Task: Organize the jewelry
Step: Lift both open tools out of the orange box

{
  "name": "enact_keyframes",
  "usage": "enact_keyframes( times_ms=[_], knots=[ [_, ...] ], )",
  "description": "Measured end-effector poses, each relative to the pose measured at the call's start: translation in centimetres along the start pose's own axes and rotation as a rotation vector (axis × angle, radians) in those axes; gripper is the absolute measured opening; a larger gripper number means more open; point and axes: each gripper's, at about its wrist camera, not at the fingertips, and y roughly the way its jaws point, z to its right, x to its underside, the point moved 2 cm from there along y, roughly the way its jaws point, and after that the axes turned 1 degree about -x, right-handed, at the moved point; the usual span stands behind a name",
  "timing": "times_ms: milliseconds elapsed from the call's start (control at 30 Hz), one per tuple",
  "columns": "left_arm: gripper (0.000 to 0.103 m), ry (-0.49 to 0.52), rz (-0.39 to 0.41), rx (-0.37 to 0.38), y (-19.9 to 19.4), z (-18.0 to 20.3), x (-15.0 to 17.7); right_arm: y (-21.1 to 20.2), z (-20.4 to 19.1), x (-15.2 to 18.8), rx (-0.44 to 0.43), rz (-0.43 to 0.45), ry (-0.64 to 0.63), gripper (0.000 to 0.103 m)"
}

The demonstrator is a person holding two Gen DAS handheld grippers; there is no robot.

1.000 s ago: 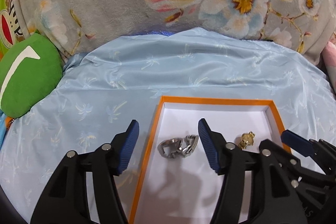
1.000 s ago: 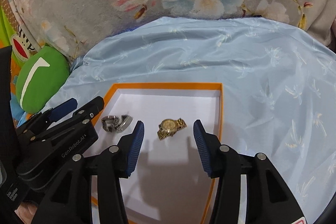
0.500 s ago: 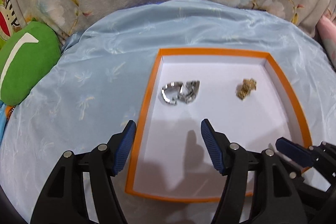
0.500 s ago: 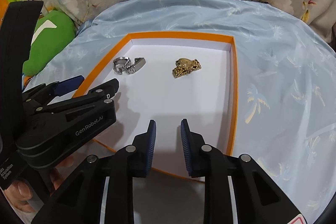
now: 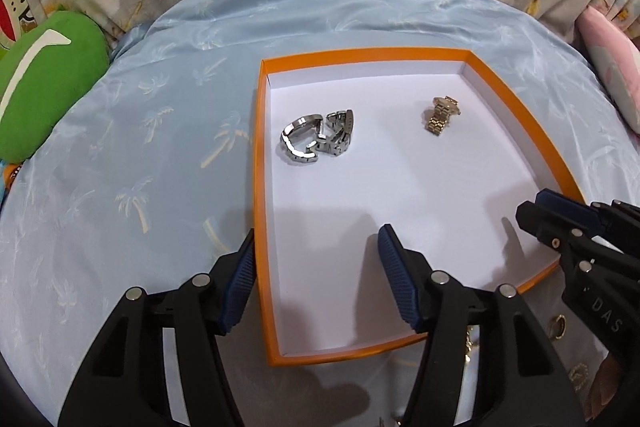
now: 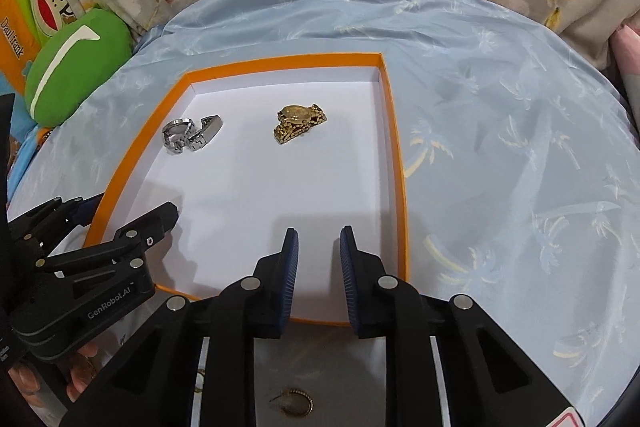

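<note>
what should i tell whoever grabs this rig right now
Left tool: open, empty, straddling the left wall of the orange-rimmed white tray.
Right tool: closing, nothing between its pads, over the tray's near edge.
Done: silver link-band watch and gold link-band watch lie apart in the tray.
Left: gold hoop ring and other small gold pieces lie on the cloth in front of the tray.

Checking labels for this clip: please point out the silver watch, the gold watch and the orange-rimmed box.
silver watch (image 5: 318, 139): left wrist view, on its folded band.
gold watch (image 6: 298, 121): right wrist view, on its case.
orange-rimmed box (image 6: 394, 155): right wrist view, on its right rim.
</note>
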Motion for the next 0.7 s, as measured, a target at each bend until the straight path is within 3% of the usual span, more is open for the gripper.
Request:
enact_keyframes(
  times_ms=[133, 267, 367, 433, 633, 700],
  knots=[
    [0.057, -0.031, 0.002, 0.019, -1.0, -0.2, 0.6, -1.4, 0.2, 0.7, -0.008, 0.028, 0.025, 0.019],
    [0.058, -0.082, 0.101, 0.035, -4.8, -1.5, 0.8, -5.6, 1.1, 1.9, -0.042, 0.129, 0.073, 0.023],
    [0.066, -0.116, 0.171, 0.053, -8.6, -3.0, 1.6, -8.1, 1.1, 4.9, -0.039, 0.144, 0.044, 0.026],
    [0.077, -0.140, 0.192, 0.056, -10.4, -4.1, 2.7, -9.0, 0.9, 7.4, -0.044, 0.132, 0.010, 0.029],
    [0.082, -0.193, 0.154, 0.033, -12.6, -6.9, 8.3, -9.5, -0.2, 12.7, -0.023, 0.095, -0.086, 0.038],
    [0.083, -0.200, 0.131, 0.026, -12.7, -7.2, 10.3, -10.4, -0.7, 13.1, -0.019, 0.134, -0.105, 0.048]
  ],
)
